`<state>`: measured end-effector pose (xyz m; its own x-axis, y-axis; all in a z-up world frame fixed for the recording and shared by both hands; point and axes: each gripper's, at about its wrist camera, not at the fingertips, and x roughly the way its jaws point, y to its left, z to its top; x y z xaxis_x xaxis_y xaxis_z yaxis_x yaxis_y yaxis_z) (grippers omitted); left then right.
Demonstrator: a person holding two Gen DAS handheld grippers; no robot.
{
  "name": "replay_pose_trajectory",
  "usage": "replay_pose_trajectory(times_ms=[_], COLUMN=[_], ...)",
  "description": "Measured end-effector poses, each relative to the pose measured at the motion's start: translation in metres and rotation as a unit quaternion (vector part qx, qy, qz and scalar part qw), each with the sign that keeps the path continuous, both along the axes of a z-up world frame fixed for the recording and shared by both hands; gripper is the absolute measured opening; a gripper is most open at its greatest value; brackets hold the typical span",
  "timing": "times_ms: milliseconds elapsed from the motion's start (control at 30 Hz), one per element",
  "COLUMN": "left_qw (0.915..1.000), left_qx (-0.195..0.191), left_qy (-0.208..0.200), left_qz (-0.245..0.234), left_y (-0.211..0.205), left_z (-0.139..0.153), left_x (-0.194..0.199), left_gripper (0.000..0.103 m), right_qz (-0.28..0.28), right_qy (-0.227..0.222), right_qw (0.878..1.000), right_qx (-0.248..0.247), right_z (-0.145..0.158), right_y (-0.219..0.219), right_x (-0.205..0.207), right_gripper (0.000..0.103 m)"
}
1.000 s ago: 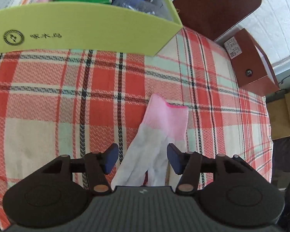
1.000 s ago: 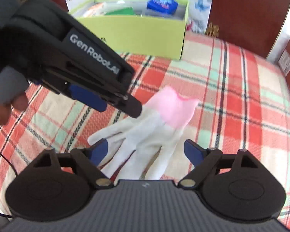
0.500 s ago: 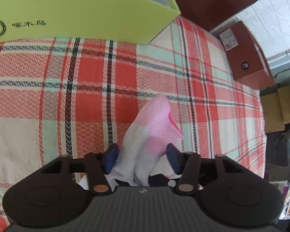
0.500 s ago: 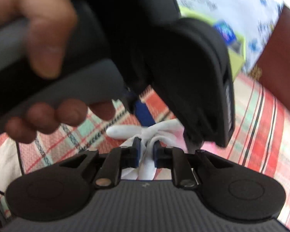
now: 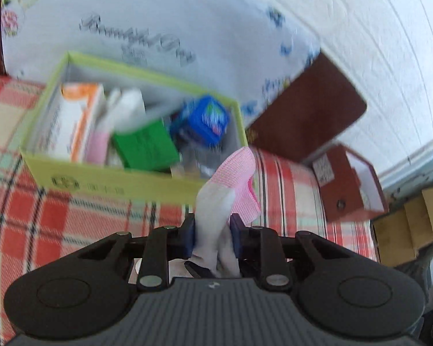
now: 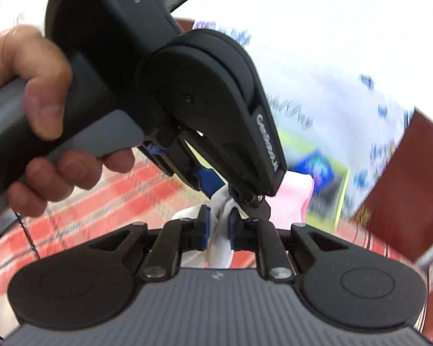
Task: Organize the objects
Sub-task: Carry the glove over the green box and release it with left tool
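A white glove with a pink cuff (image 5: 228, 184) is held up off the plaid tablecloth. My left gripper (image 5: 212, 236) is shut on its white palm part, the pink cuff standing up toward the green box (image 5: 109, 184). My right gripper (image 6: 218, 227) is shut on the glove's white fingers (image 6: 219, 248), right below the left gripper's body (image 6: 187, 92), which fills that view. The pink cuff (image 6: 294, 199) shows behind it. The green box holds an orange-white carton (image 5: 75, 121), a green packet (image 5: 145, 147) and a blue pack (image 5: 209, 122).
The plaid tablecloth (image 5: 57, 219) covers the table. A brown chair back (image 5: 306, 121) and a brown box with a label (image 5: 349, 181) stand at the right. A floral white cloth (image 5: 158, 28) hangs behind the green box. Cardboard boxes (image 5: 412, 222) sit far right.
Both grippers have closed on the glove and lifted it off the cloth. The view has swung up, and the green box's inside now shows.
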<state>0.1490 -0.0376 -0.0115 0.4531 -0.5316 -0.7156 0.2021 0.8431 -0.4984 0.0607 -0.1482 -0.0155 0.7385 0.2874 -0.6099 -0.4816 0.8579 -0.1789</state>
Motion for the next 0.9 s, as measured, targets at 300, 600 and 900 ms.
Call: replay_pose_trajectory(times_ms=[300, 600, 900], left_qw=[0.9959, 0.9885, 0.9846], left_qx=[-0.021, 0.029, 0.026], left_qy=[-0.047, -0.021, -0.014], left_qz=[0.075, 0.147, 0.172], left_y=[0.025, 0.037, 0.06], left_z=[0.03, -0.007, -0.018], left_x=[0.056, 0.096, 0.069], left_gripper=[0.024, 0.064, 0.07], right_qz=[-0.009, -0.068, -0.1], right_qy=[-0.05, -0.02, 0.029], right_qw=[0.999, 0.997, 0.994], right_qx=[0.018, -0.038, -0.028], right_z=[0.031, 0.009, -0.013], right_y=[0.007, 0.006, -0.021], right_x=[0.075, 0.14, 0.145], right_gripper=[0.019, 0.04, 0.076])
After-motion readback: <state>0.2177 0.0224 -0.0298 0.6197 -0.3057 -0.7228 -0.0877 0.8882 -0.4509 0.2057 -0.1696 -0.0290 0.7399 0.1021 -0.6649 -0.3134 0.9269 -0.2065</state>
